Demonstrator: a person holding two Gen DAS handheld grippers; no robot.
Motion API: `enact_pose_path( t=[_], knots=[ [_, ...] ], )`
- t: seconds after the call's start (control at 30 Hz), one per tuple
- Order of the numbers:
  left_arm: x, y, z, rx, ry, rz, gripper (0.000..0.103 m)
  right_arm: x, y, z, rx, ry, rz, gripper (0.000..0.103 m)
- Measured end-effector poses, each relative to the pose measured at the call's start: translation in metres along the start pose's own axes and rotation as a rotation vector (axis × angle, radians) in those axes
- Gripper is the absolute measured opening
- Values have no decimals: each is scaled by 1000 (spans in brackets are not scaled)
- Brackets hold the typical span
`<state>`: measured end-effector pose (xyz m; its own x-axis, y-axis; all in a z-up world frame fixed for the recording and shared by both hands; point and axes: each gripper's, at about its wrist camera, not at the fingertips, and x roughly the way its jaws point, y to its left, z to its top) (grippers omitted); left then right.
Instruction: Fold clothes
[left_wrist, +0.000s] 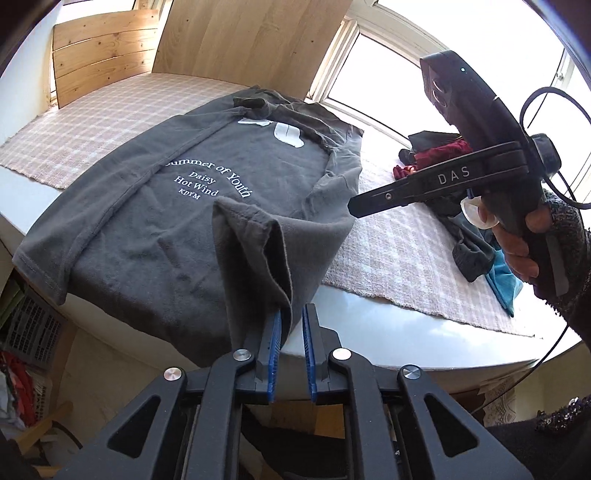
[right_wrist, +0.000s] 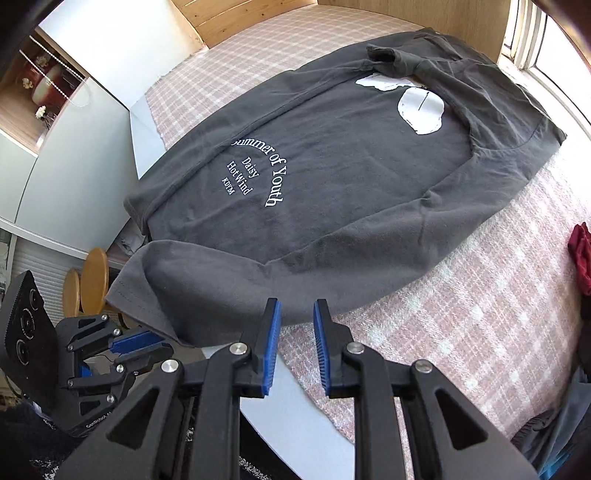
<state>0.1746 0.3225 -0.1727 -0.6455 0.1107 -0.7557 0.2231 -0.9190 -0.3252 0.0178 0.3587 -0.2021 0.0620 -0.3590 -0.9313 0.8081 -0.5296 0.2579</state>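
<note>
- A pink checked cloth covers a pale table beside a bright window.
- The left gripper has its blue pads pinched together on a hem fold of the dark grey T-shirt, lifted at the table's near edge.
- The right gripper hovers just above the shirt's near edge, fingers apart, nothing between them.
- The shirt lies flat, one side folded inward, white lettering facing up.
- A pile of red, dark and blue clothes sits farther right.
</note>
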Motion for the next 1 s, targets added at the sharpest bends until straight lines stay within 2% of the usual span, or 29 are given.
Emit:
enact_pose_path(
  t=[0.13, 0.33, 0.4, 0.53, 0.67, 0.77, 0.93, 1.0],
  knots=[
    [18, -1, 6, 9, 28, 110, 19, -1, -3, 5, -47, 6, 0, 18],
    [35, 9, 7, -8, 59, 253, 19, -4, -17, 18, -53, 11, -12, 18],
    [35, 13, 6, -24, 49, 242, 18, -3, -21, 22, -58, 17, -23, 18],
    [31, 25, 6, -70, 56, 195, 5, 3, -26, 35, -86, 18, -59, 18],
    [15, 32, 2, -107, 55, 160, 4, 14, -30, 53, -165, 30, -140, 19],
    [-3, 39, -1, -149, 43, 119, 4, 24, -28, 61, -284, 68, -191, 25],
    [-26, 31, -15, -119, 64, 69, 4, 22, -34, 72, -324, 116, -147, 25],
    [-30, 28, -21, -114, 83, 52, 4, 21, -24, 72, -432, 117, -146, 26]
  ],
)
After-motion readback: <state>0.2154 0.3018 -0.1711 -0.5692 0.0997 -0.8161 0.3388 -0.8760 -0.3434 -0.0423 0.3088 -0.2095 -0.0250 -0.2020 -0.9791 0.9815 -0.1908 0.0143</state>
